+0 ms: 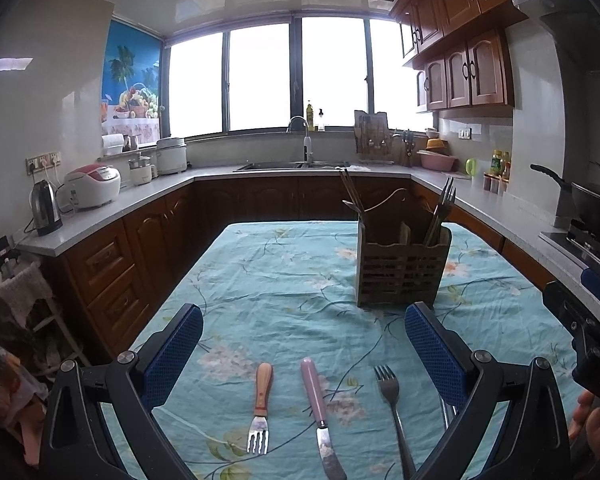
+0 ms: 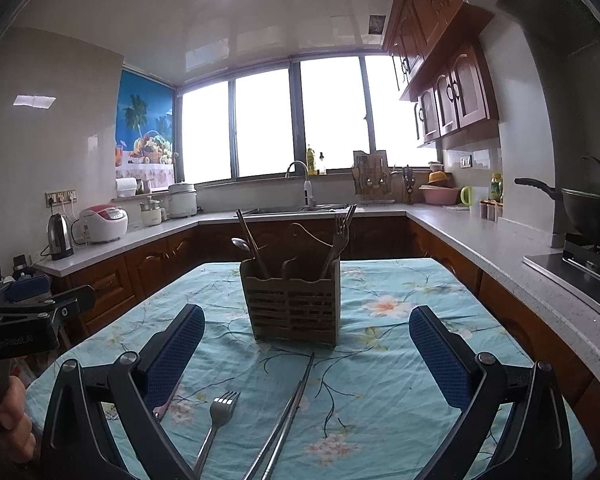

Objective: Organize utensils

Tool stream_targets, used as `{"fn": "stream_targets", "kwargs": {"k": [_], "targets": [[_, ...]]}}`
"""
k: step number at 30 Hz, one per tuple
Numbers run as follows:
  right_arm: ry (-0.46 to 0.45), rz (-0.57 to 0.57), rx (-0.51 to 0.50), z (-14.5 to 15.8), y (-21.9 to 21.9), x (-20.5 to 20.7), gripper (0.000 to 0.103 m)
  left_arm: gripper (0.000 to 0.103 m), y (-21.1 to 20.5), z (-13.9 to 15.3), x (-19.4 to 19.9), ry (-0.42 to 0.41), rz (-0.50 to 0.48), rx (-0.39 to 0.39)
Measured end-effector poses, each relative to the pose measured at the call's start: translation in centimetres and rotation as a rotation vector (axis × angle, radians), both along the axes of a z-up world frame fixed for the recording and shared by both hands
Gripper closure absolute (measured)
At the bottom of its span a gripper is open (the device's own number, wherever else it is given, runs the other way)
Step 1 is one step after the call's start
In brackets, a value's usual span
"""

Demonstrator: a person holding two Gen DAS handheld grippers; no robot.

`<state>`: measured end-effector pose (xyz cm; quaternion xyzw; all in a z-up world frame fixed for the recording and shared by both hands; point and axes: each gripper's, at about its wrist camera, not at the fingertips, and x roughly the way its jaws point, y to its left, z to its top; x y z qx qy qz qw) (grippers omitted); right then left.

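A slatted utensil caddy stands on the table and holds forks, chopsticks and a spoon. In the left wrist view a wooden-handled fork, a pink-handled knife and a steel fork lie on the cloth. In the right wrist view the steel fork and a pair of metal chopsticks lie near me. My left gripper is open and empty above the loose utensils. My right gripper is open and empty above the chopsticks.
The table has a teal floral cloth. Kitchen counters wrap around it, with a kettle, a rice cooker, a sink and a wok on a stove at the right.
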<state>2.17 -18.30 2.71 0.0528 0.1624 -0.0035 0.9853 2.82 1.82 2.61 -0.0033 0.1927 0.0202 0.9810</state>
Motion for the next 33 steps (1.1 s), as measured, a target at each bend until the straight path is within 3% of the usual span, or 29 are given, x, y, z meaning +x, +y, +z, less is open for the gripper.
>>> {"fn": "stream_targets", "kwargs": {"k": [33], "targets": [[0.0,0.012,0.013,-0.5,0.3,1.1,0.0,0.001,-0.3,-0.1,0.5,0.006,-0.002,-0.004]]}}
